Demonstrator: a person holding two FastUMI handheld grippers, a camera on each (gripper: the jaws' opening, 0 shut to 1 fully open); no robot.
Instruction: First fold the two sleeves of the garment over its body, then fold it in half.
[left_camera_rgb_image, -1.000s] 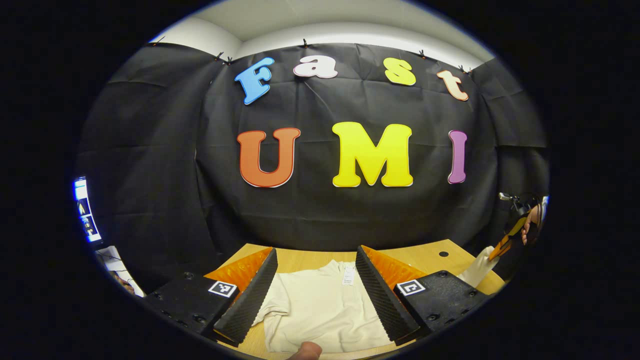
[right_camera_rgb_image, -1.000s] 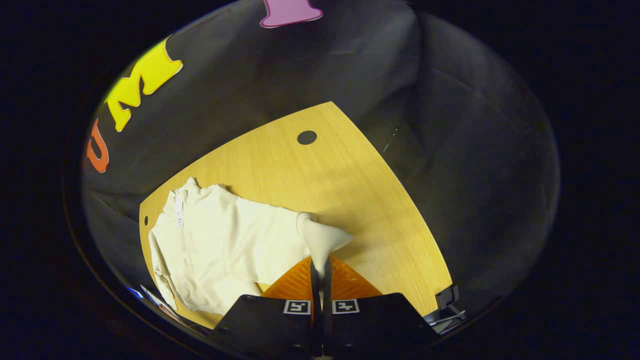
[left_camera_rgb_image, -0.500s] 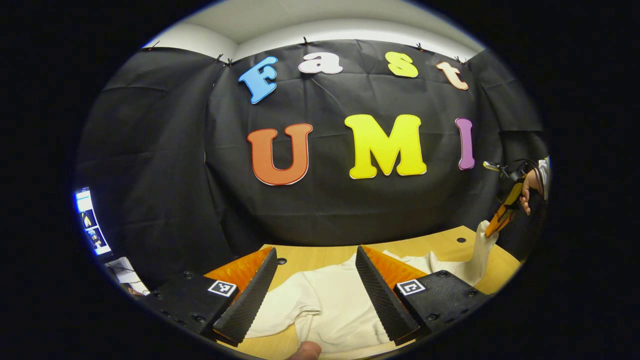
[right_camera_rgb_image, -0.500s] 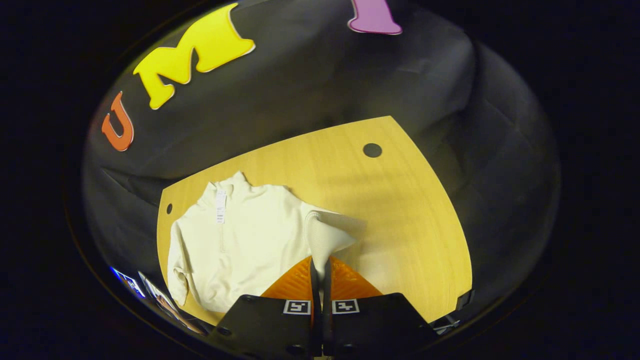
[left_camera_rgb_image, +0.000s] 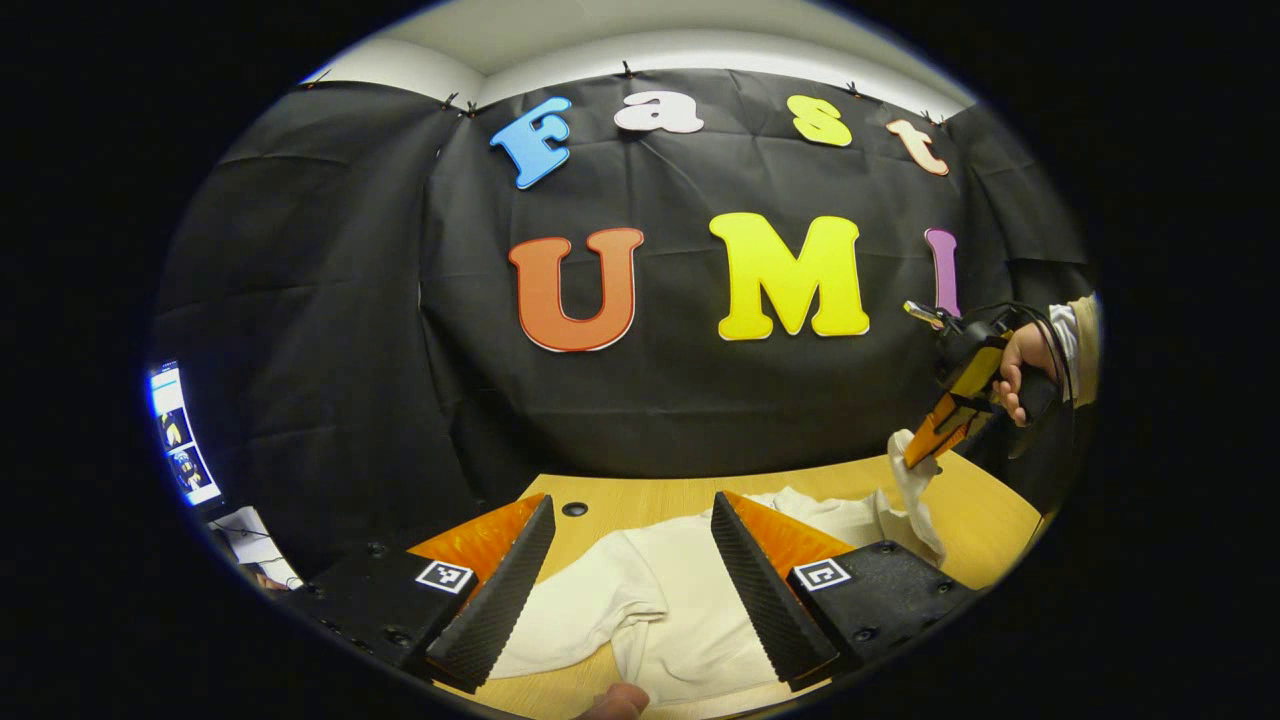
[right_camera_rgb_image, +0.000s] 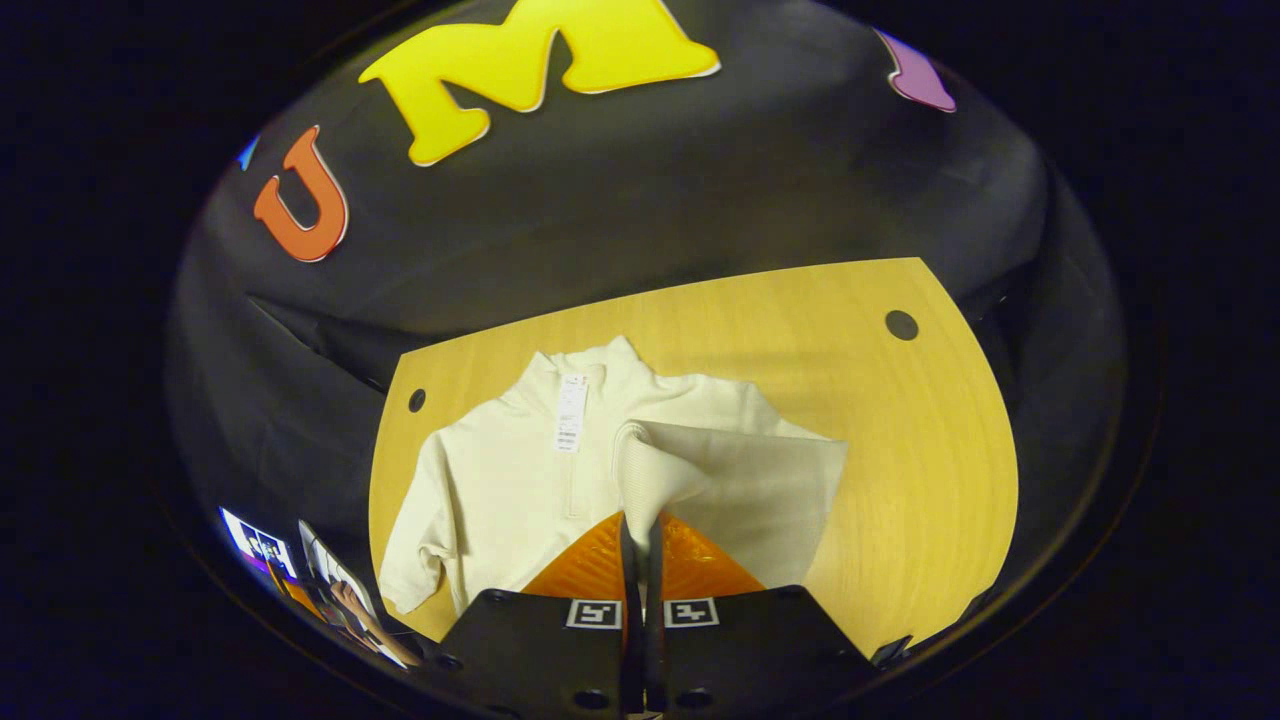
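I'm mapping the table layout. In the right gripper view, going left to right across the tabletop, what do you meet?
Small hole → left sleeve → hang tag → lifted cuff in the right gripper → large hole.

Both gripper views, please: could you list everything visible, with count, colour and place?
Garment: one, cream, flat on the table, collar toward the wall.
Right sleeve: one, cream, cuff lifted over the body.
Tag: one, white, at the collar.
Table: one, light wood, with dark round holes near its corners.
Screen: one, lit, at the left edge of the left gripper view.
Left tongs: open, above the garment.
Right tongs: shut on the cuff.
Hand: one, holding the right tongs.
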